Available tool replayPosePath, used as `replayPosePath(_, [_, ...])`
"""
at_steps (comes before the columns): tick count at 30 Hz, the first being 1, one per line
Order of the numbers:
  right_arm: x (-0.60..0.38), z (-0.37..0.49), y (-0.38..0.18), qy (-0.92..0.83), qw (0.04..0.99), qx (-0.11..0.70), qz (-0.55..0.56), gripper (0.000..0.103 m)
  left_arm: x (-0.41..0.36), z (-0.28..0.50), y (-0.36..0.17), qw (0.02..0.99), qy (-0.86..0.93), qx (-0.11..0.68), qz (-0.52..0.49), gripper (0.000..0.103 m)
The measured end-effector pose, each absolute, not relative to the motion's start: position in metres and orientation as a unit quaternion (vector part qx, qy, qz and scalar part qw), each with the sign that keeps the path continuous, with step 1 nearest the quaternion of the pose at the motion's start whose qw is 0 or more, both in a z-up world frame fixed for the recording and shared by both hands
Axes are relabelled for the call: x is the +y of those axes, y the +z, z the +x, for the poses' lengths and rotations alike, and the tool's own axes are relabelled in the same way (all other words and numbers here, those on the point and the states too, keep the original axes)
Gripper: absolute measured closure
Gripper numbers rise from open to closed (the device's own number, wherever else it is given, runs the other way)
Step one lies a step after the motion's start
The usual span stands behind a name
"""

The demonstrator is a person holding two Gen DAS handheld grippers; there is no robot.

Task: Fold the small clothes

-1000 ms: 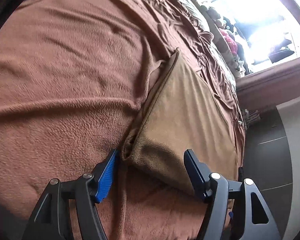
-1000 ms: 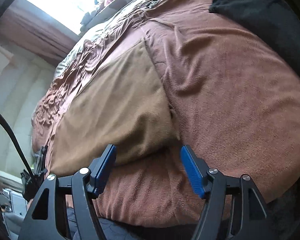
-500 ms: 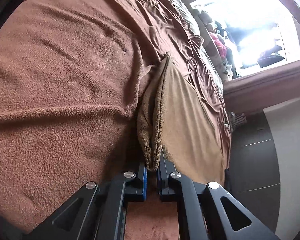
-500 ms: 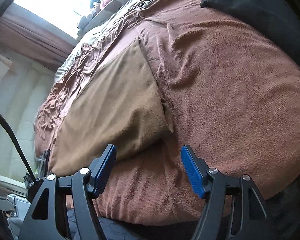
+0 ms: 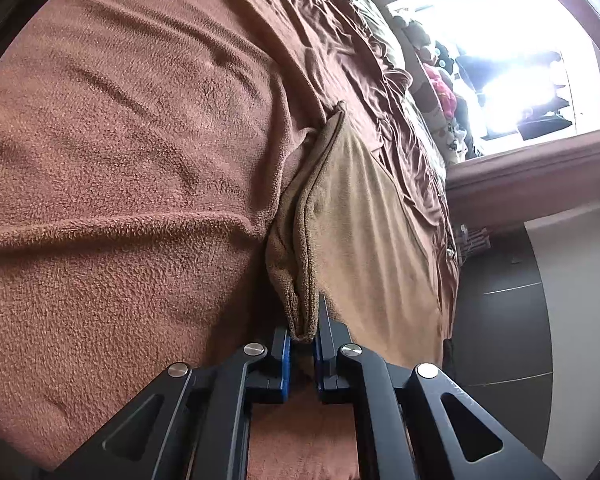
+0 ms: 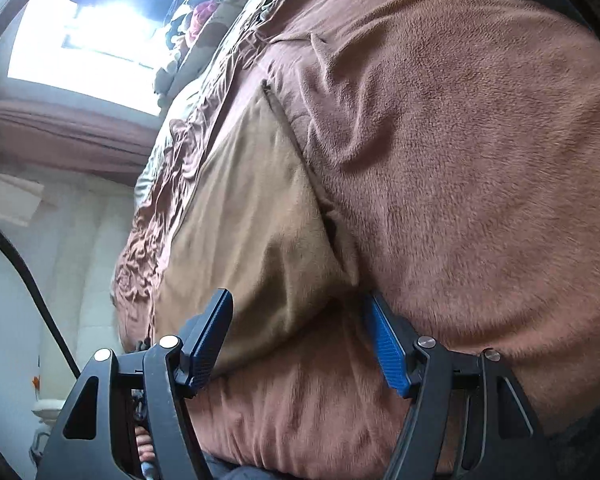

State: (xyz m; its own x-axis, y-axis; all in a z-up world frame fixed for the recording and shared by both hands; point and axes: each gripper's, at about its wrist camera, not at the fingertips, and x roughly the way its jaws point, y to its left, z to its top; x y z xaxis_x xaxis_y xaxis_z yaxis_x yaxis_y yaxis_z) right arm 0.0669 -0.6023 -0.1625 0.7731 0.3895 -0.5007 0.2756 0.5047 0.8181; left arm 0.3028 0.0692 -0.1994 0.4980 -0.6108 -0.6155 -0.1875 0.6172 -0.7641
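A home bedroom is shown: a bed (image 5: 120, 160) is covered by a brown fleece blanket (image 6: 480, 140), and stuffed toys (image 5: 440, 92) are piled beside a bright window (image 5: 512, 60).

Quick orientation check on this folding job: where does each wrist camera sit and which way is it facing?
Left wrist: on the left gripper, looking down its fingers across the brown blanket toward a bright window; shut on the tan cloth corner.
Right wrist: on the right gripper, same direction; open jaws straddle the tan cloth's near corner.
Shared: tan cloth, blanket, window.
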Motion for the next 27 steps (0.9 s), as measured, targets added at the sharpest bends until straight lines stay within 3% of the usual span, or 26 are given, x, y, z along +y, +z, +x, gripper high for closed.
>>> replayPosePath(3, [-0.605, 0.076, -0.170, 0.029, 0.799, 0.334, 0.499, 0.064, 0.069, 0.302, -0.198, 0.763, -0.137, 0.479, -0.413, 0.096])
replayPosePath(5, [-0.604, 0.080, -0.173, 0.030, 0.798, 0.337, 0.498, 0.095, 0.070, 0.301, -0.198, 0.762, -0.134, 0.480, -0.413, 0.097])
replayPosePath(6, [-0.605, 0.081, -0.173, 0.027, 0.800, 0.338, 0.496, 0.098, 0.071, 0.300, -0.197, 0.761, -0.135, 0.480, -0.414, 0.097])
replayPosePath(15, [-0.592, 0.059, -0.137, 0.030, 0.828, 0.324, 0.457, 0.101, 0.078, 0.287, -0.173, 0.764, -0.154, 0.476, -0.407, 0.099])
replayPosePath(27, [-0.600, 0.020, -0.131, 0.038, 0.830, 0.335, 0.445, 0.101, 0.083, 0.243, -0.163, 0.762, -0.160, 0.488, -0.395, 0.099])
